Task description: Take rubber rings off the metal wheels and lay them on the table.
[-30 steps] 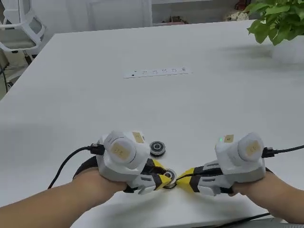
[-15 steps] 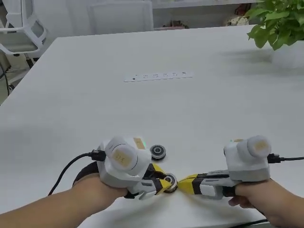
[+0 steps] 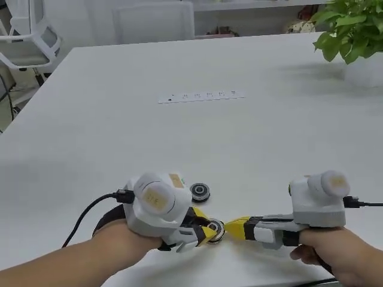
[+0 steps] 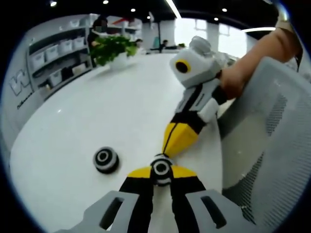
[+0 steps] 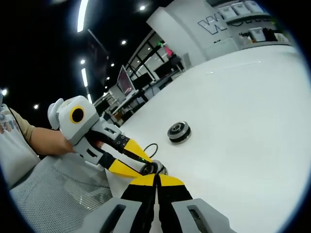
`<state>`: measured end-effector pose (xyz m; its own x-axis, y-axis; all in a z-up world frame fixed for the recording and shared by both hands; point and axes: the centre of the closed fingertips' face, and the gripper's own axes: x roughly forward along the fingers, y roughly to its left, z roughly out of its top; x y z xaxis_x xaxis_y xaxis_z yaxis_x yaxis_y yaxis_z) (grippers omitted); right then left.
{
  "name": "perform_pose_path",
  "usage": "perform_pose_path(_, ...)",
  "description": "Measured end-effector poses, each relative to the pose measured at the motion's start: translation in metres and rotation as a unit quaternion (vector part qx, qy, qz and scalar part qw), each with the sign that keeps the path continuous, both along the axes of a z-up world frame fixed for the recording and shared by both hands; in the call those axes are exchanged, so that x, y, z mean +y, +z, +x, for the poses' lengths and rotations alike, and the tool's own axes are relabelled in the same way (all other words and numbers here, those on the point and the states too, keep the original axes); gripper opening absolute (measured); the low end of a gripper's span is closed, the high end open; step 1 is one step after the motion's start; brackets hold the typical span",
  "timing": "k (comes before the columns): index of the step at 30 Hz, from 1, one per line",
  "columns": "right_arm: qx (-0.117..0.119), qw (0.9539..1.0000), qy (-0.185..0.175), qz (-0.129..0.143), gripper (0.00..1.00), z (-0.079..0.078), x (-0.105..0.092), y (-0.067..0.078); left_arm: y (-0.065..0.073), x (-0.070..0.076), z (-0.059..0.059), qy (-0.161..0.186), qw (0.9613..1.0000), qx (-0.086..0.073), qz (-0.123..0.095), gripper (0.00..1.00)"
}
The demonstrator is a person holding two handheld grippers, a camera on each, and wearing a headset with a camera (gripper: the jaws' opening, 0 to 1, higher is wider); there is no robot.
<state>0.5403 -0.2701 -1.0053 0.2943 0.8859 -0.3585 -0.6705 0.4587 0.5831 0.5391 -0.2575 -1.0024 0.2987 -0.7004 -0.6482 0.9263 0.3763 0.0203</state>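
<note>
A wide white table (image 3: 119, 119) carries the work, with office chairs (image 3: 30, 36) behind its far edge.

Near the front edge of the table a small metal wheel (image 3: 214, 228) is pinched between the two yellow jaw tips of the left gripper (image 3: 210, 230). The jaws are closed on its two sides and the wheel sits at their very end. The left gripper view gives the face of this wheel (image 4: 161, 170) clearly, with a light centre and a dark band around it. In the head view this detail is too small to tell.

The right gripper (image 3: 230, 227) points at the metal wheel from the opposite side. Its jaws are pressed together, and the tip is at the rim of the wheel. I cannot tell whether some rubber is caught between them. In the right gripper view the closed jaws (image 5: 156, 178) end just before the wheel (image 5: 150, 168).

A second wheel (image 3: 199, 191) with a black ring lies flat on the table, near the metal wheel on its far side and apart from both grippers. Both gripper views show it too (image 4: 106, 159) (image 5: 179, 131).

Well beyond the metal wheel a white power strip (image 3: 200, 95) lies on the table. A green plant (image 3: 350, 27) stands at the far right corner.
</note>
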Motion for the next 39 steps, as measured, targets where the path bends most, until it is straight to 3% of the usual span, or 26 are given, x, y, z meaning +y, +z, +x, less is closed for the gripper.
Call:
perform_pose_path(15,0.002,0.9997,0.009,0.023,0.00,-0.003,0.006,0.007,0.000,0.000,0.000,0.002,1.0000,-0.003,0.001,0.12)
perform_pose_path(20,-0.015,0.9993,0.029,0.020,0.00,-0.007,0.013,0.010,0.000,-0.001,0.000,0.002,1.0000,-0.005,0.002,0.12)
perform_pose_path(21,-0.016,0.9991,0.032,0.022,0.00,-0.009,0.014,0.011,0.000,-0.001,0.000,0.002,1.0000,-0.005,0.002,0.12)
perform_pose_path(22,-0.015,0.9977,0.047,0.046,0.00,-0.014,0.020,0.018,0.000,-0.002,-0.001,0.000,1.0000,-0.004,0.000,0.12)
perform_pose_path(23,-0.007,0.9968,0.060,0.053,0.00,-0.021,0.023,0.022,0.000,-0.003,0.000,-0.001,1.0000,-0.008,0.000,0.12)
perform_pose_path(24,-0.025,0.9978,0.052,0.032,0.00,-0.015,0.021,0.018,0.000,-0.002,-0.001,0.002,1.0000,-0.005,0.001,0.12)
perform_pose_path(27,-0.035,0.9977,0.050,0.031,0.00,-0.012,0.020,0.015,-0.001,-0.002,0.000,0.001,1.0000,-0.005,-0.002,0.12)
perform_pose_path(33,-0.038,0.9985,0.040,0.004,0.00,-0.007,0.014,0.005,0.000,-0.003,0.000,0.002,1.0000,-0.001,-0.007,0.12)
perform_pose_path(39,-0.038,0.9985,0.040,0.006,0.00,-0.006,0.012,0.007,0.000,-0.003,-0.001,-0.006,0.9999,-0.004,-0.007,0.13)
